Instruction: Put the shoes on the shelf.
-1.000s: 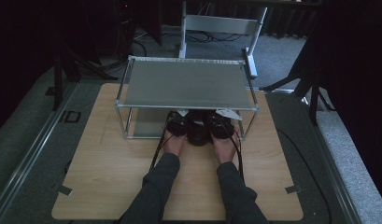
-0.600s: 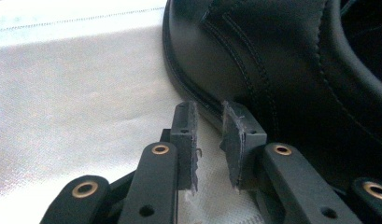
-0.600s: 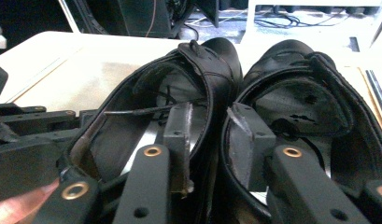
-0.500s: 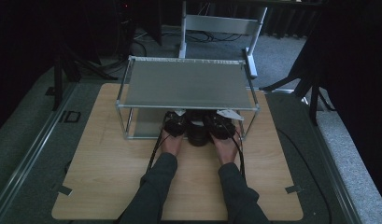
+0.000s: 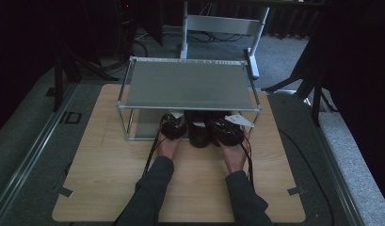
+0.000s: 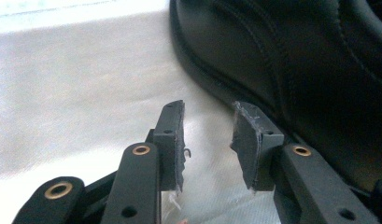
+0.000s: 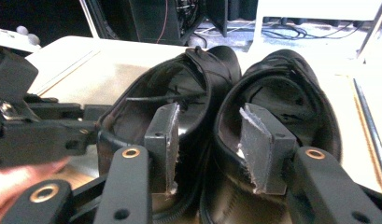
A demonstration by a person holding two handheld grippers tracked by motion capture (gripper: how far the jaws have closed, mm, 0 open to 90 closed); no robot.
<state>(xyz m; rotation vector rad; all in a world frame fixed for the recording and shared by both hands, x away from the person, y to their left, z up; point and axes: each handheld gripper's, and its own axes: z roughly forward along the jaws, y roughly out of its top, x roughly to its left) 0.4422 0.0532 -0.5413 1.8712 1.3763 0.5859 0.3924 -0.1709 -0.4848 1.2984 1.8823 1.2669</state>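
black leather shoes (image 7: 216,121): paired under the metal rack (image 5: 188,84); I'd leave them be
L gripper (image 6: 207,140): jaws just been opening, nothing between; back out straight
R gripper (image 7: 207,144): jaws just been opening, astride both heel rims, gripping nothing; lift clear

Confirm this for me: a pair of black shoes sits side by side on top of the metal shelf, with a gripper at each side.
Not on top. The high view shows the black shoes on the wooden table under the metal shelf. The left gripper and right gripper do flank them.

Two black shoes (image 7: 216,121) are sitting under one metal rack (image 5: 188,85) on one wooden table (image 5: 100,183), with two grippers, left (image 5: 173,126) and right (image 5: 228,131), pointing at them.
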